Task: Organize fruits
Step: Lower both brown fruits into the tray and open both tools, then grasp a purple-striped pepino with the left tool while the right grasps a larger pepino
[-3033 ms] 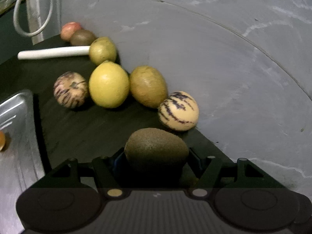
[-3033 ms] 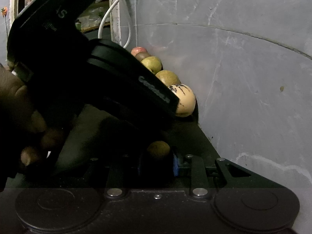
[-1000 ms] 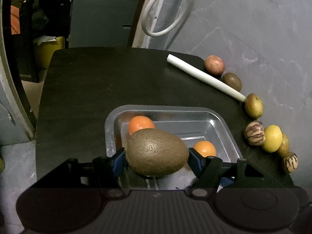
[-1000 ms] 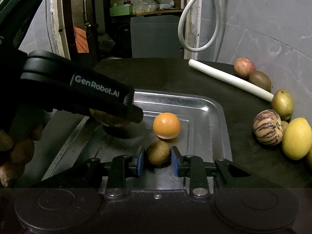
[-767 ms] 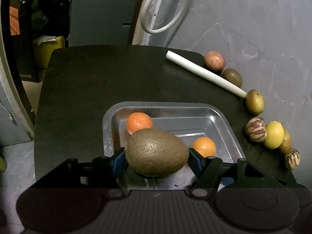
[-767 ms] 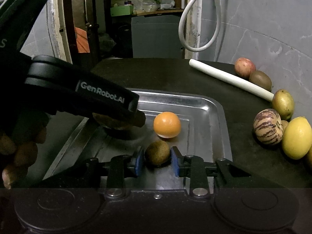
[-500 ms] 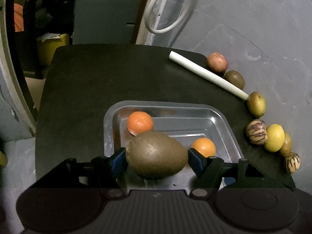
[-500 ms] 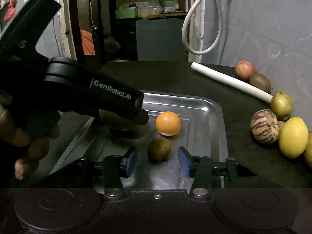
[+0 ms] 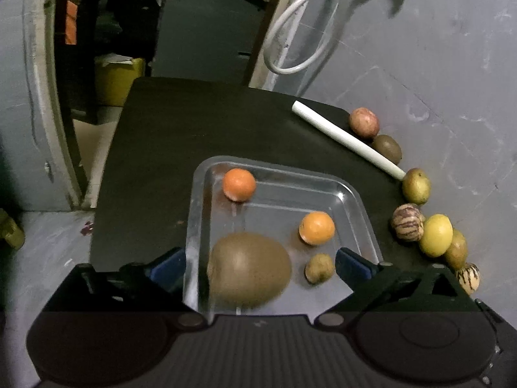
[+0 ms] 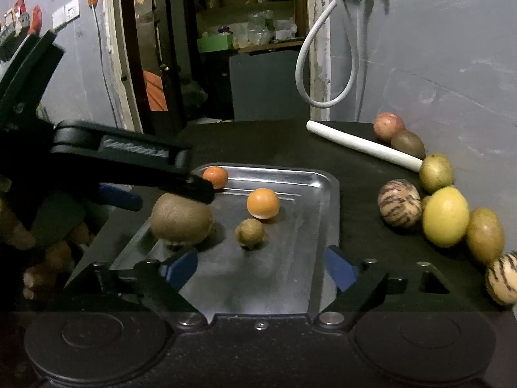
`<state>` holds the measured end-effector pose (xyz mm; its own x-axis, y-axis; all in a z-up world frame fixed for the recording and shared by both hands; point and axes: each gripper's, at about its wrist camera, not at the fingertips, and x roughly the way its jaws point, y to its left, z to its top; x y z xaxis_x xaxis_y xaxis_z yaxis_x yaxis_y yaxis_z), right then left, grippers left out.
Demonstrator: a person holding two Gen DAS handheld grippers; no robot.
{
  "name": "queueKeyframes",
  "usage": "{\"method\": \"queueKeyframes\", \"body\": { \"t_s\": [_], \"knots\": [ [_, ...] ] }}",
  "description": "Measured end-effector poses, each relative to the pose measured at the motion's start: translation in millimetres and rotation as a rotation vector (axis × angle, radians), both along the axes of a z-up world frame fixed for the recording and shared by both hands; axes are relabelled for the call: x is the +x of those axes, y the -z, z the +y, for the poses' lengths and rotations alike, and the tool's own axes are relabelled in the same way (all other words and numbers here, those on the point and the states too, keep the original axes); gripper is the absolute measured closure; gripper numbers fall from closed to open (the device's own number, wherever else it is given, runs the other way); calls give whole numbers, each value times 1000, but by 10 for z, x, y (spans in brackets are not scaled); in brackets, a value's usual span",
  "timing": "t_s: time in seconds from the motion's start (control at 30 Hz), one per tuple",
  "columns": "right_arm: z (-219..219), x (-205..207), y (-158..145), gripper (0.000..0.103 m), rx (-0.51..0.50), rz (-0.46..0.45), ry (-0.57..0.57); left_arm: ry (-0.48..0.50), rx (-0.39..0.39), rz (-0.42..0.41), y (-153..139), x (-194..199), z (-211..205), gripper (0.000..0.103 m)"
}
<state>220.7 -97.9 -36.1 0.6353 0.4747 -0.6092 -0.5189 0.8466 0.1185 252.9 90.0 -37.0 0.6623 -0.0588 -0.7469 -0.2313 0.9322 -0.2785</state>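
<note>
Both grippers were letting go over the tray (image 9: 358, 200). The left gripper (image 9: 258, 263) was opening around the kiwi (image 9: 248, 270), clear of it. The right gripper (image 10: 260, 266) was opening too, nothing between its jaws, the small fruit (image 10: 249, 232) resting beyond. Next, I judged, came a reach for the fruits (image 10: 445, 216) by the wall.

the large kiwi (image 9: 248, 270) is motion-blurred in the left wrist view. the left gripper's lettering (image 10: 135, 151) is smeared unreadable, and its finger covers part of 1 orange (image 10: 216, 177).

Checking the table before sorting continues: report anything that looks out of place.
A white tube lies slantwise on the dark table beside the row of fruit along the wall. It is the only thing there that is not fruit. Nothing looks spilled or damaged.
</note>
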Motion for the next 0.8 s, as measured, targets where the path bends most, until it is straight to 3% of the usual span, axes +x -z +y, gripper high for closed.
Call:
{"method": "queueKeyframes", "body": {
  "t_s": [0.1, 0.37, 0.57, 0.8],
  "knots": [
    [-127, -96, -42, 3, 12, 2, 4, -13, 5, 12, -32, -148, -62, 1],
    [-489, -397, 2, 1, -13, 21, -2, 27, 8, 69, -49, -548, -326, 1],
    [-794, -548, 124, 1, -34, 57, 78, 123, 37, 133, -13, -681, -630, 1],
    [-1152, -569, 175, 1, -37, 78, 180, 262, 81, 147, -26, -656, -1051, 1]
  ]
}}
